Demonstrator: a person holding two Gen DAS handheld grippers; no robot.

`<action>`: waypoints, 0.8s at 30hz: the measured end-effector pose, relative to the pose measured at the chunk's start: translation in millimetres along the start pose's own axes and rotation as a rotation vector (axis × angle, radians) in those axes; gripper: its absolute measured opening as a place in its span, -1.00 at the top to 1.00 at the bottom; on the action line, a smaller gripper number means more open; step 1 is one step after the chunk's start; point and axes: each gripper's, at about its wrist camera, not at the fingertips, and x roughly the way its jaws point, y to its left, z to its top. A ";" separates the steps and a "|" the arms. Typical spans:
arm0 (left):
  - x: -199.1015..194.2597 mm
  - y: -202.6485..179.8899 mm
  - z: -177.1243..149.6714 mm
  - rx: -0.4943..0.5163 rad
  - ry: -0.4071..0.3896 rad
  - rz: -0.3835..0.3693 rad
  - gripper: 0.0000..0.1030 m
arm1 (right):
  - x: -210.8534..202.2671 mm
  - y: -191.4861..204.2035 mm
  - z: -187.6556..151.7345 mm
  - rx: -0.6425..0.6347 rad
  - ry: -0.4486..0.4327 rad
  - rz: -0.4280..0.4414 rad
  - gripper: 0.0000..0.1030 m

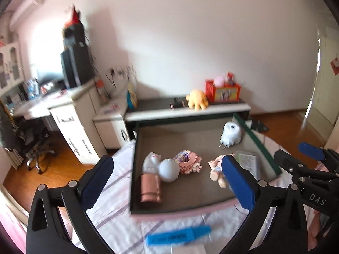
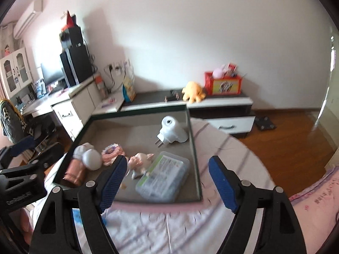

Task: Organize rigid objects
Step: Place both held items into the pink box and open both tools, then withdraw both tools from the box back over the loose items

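A shallow tray (image 1: 135, 169) with a grey floor lies on the bed (image 1: 114, 190), and most of the things to be sorted are already in it. From the left:

- **Pink cylinder** (image 1: 150, 187): it lies on its side at the tray's near left. It looks stiff and smooth and likely to roll, so it is best pinched across its straight body.
- **White ball** (image 1: 168, 170): it touches the cylinder. It seems hard and slippery, and a grip across its widest part would hold best.
- **Pink brick model** (image 1: 187, 163): it sits just beside the ball. It probably comes apart under pressure, so a gentle squeeze on its flat sides suits it.
- **Small figurine** (image 1: 216, 169): it looks light, with thin limbs that may snap, so the body is the place to take hold.
- **Clear plastic box** (image 2: 164, 176): it is rigid and flat, best clamped across its short width.
- **White plug** (image 2: 172, 132): it lies at the far right. It is hard and rounded, and its narrow neck near the prongs offers a hold.

A blue marker (image 1: 178, 236) lies outside the tray on the bed, in front of its near edge. It looks light, stiff and easy to pinch at mid-length.

The left gripper (image 1: 167, 180) has its fingers spread wide with nothing between them. The right gripper (image 2: 169, 178) is also wide and holds nothing.
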 end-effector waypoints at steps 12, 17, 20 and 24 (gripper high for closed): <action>-141.7 -4.5 -65.4 -0.024 -0.141 0.046 -1.00 | -149.1 33.4 -76.8 -0.069 -0.186 -0.020 -0.66; -182.6 -2.8 -89.2 -0.043 -0.161 0.046 -1.00 | -182.6 34.7 -99.4 -0.050 -0.208 -0.009 -0.67; -198.9 -2.6 -97.2 -0.051 -0.175 0.042 -1.00 | -199.5 35.0 -108.8 -0.042 -0.219 -0.009 -0.67; -214.8 -6.3 -102.4 -0.051 -0.189 0.040 -1.00 | -215.0 36.2 -118.7 -0.042 -0.232 -0.023 -0.67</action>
